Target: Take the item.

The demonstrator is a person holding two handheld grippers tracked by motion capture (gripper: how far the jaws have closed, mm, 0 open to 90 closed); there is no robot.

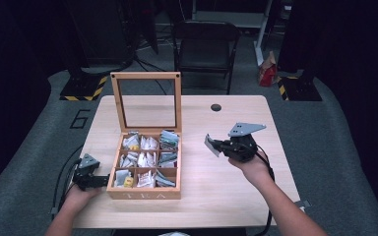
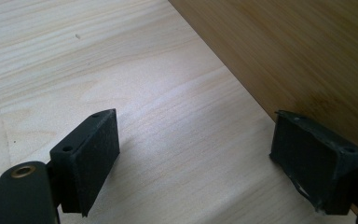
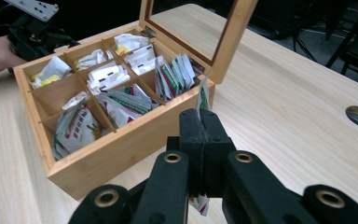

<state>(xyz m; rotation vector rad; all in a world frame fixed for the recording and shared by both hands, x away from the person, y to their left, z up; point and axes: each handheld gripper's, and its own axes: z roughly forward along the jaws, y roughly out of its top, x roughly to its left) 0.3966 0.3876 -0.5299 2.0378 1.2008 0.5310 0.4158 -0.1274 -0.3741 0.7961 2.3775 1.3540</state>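
Open tea box (image 1: 144,192) beside tongs (image 1: 212,144)

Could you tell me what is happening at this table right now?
A person is working with two handheld tongs at an open wooden tea box on the table. The right tongs are shut on a tea bag packet, held in the air to the right of the box. The left tongs are open, resting on the table beside the box's left wall. The compartments hold many more packets.
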